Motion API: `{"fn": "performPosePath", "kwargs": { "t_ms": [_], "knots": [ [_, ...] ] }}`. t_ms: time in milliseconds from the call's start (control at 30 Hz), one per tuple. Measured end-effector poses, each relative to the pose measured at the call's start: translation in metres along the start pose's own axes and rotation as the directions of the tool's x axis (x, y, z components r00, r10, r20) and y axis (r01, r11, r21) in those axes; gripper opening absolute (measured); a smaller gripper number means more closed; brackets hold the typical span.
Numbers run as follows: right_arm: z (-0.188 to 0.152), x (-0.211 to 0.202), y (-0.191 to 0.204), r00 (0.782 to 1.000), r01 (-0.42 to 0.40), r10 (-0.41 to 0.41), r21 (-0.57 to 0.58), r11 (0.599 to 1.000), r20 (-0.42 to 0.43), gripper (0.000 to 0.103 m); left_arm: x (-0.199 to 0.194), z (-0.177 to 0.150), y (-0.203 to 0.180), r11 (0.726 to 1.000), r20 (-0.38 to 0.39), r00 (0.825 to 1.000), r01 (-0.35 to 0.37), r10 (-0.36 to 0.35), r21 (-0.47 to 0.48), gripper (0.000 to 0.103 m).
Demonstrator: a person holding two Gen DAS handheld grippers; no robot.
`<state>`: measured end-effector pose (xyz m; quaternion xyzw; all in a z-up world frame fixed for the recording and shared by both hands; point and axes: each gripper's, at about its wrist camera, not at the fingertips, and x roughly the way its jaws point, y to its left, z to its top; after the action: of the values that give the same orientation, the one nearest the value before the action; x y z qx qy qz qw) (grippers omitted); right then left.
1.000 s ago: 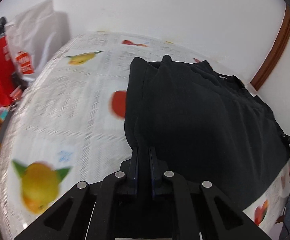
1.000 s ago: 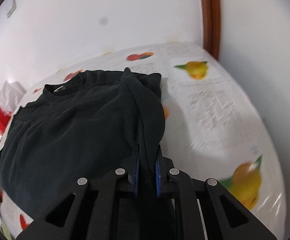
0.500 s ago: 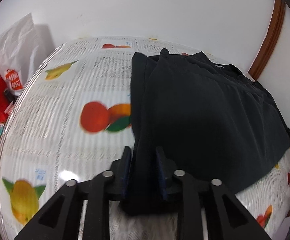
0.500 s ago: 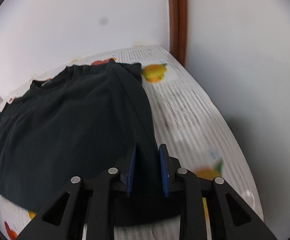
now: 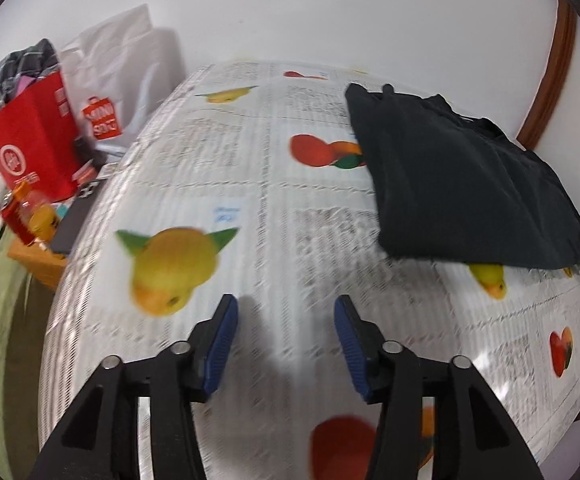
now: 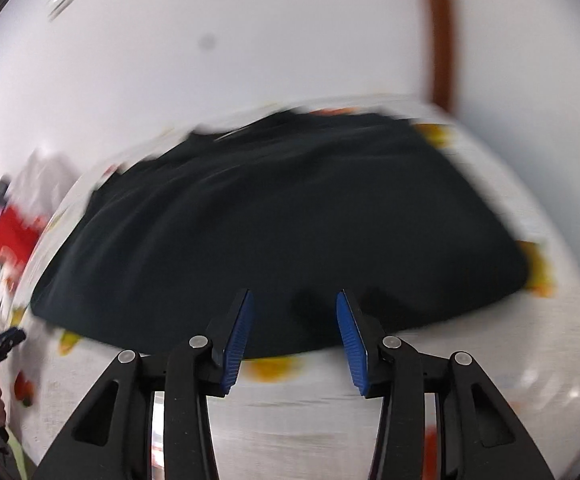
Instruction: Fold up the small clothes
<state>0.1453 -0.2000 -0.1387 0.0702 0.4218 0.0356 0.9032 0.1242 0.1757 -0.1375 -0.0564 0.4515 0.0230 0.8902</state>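
Red bag (image 5: pixel 33 144) is seen left of the table (image 5: pixel 225 184). Left claw (image 5: pixel 285 332) is spread apart, jaws just opened, nothing between, over bare fruit-print cover. Black garment (image 5: pixel 462 184) lies folded on the table's right part. Right claw (image 6: pixel 294 330) is parted, just opened, empty, at the garment's near edge.

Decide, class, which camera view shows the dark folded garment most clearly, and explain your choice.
The left wrist view: the dark garment lies sharp on the fruit-print tablecloth, its edges and folds plain, off to the right. The right wrist view shows it larger and centred, but heavily smeared by motion, so its outline is unclear.
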Motion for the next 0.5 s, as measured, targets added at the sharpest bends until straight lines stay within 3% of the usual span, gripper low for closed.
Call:
{"fn": "performPosePath", "kwargs": {
  "t_ms": [200, 267, 333, 400, 500],
  "knots": [
    [0.004, 0.035, 0.127, 0.991, -0.136, 0.134, -0.156, 0.978, -0.023, 0.045, -0.004, -0.009, 0.012, 0.995, 0.004, 0.996, -0.095, 0.095, 0.017, 0.061],
    [0.000, 0.041, 0.158, 0.983, -0.169, 0.153, -0.185, 0.968, -0.097, 0.052, -0.004, -0.009, 0.017, 0.995, 0.012, 0.995, -0.103, 0.103, 0.007, 0.063],
    [-0.008, 0.049, 0.182, 0.983, -0.169, 0.142, -0.266, 0.949, -0.120, 0.063, -0.004, -0.008, 0.020, 0.993, 0.015, 0.993, -0.117, 0.117, 0.000, 0.064],
    [-0.018, 0.046, 0.199, 0.992, -0.108, 0.078, -0.358, 0.927, -0.099, 0.065, -0.004, -0.008, 0.025, 0.992, 0.022, 0.991, -0.128, 0.128, -0.005, 0.066],
    [-0.033, 0.030, 0.213, 0.990, -0.131, 0.092, -0.443, 0.887, -0.107, 0.065, -0.001, -0.008, 0.031, 0.992, 0.028, 0.992, -0.126, 0.127, -0.013, 0.070]
  ]
}}
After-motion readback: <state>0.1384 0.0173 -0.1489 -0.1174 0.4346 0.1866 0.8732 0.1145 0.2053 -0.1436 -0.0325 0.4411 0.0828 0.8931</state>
